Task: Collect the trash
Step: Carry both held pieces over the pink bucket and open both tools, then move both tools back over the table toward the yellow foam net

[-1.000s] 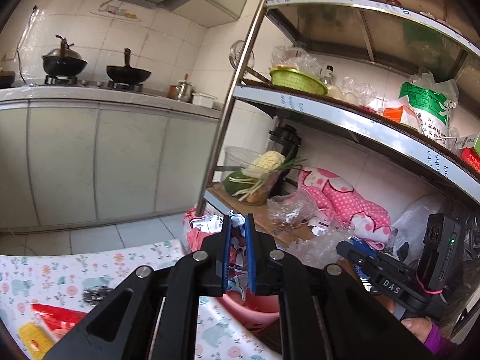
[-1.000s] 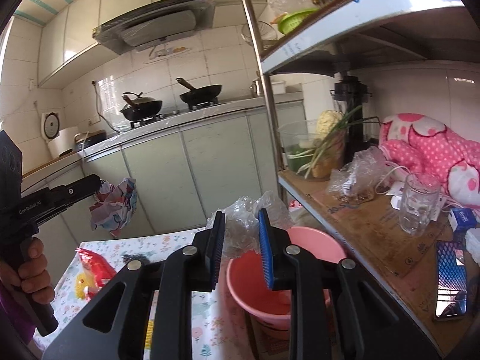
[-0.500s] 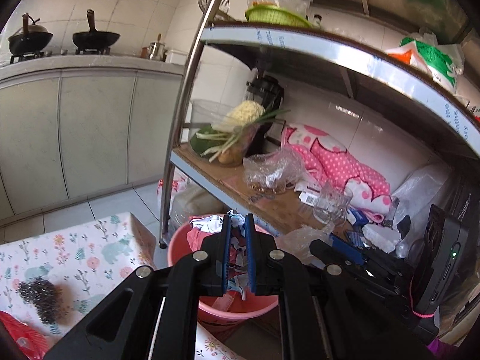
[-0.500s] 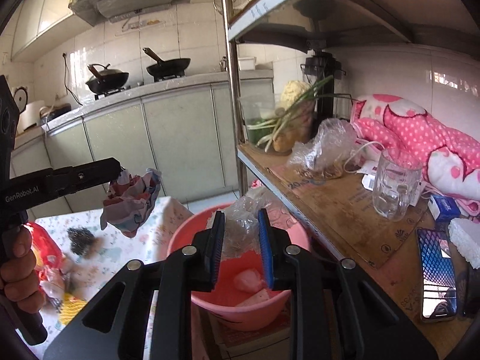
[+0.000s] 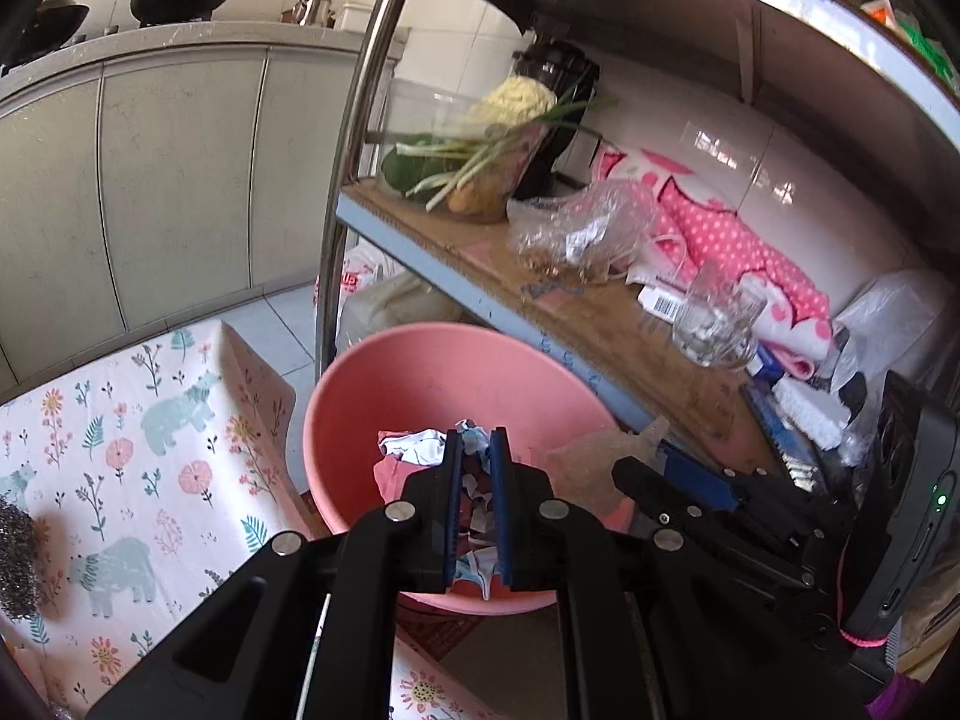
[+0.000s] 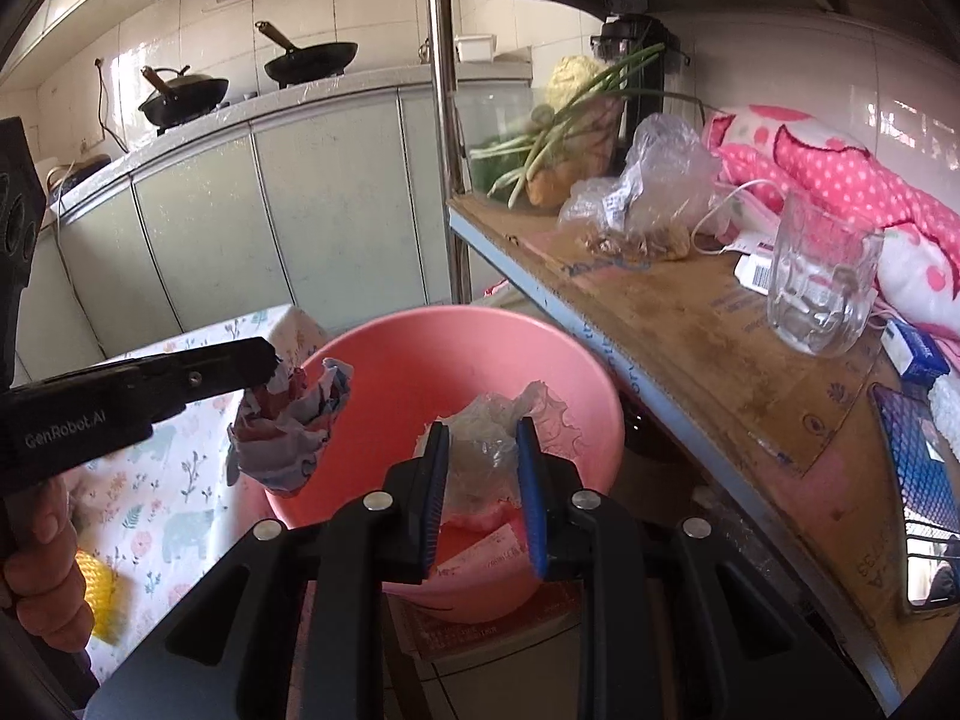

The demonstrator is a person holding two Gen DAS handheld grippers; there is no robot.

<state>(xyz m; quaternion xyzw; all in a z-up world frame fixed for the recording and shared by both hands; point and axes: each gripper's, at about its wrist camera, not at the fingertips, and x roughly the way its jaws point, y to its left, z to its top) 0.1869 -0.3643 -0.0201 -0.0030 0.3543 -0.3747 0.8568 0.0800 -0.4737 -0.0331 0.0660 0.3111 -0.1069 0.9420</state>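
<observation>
A pink bucket stands on the floor beside a metal shelf; it also shows in the right wrist view. My left gripper is shut on a crumpled printed wrapper and holds it over the bucket's near rim; the same wrapper hangs at the left gripper's tip. My right gripper is over the bucket with a clear plastic bag between its jaws, which stand wider apart than before. A slip of paper lies in the bucket.
A table with a floral cloth sits left of the bucket, with a dark scrubber and a yellow packet. The wooden shelf right of the bucket holds a glass mug, a plastic bag, vegetables and a phone.
Both grippers have moved forward and down over the pink bucket. The right gripper's jaws have spread apart around the plastic bag. The left stays shut on the wrapper.
</observation>
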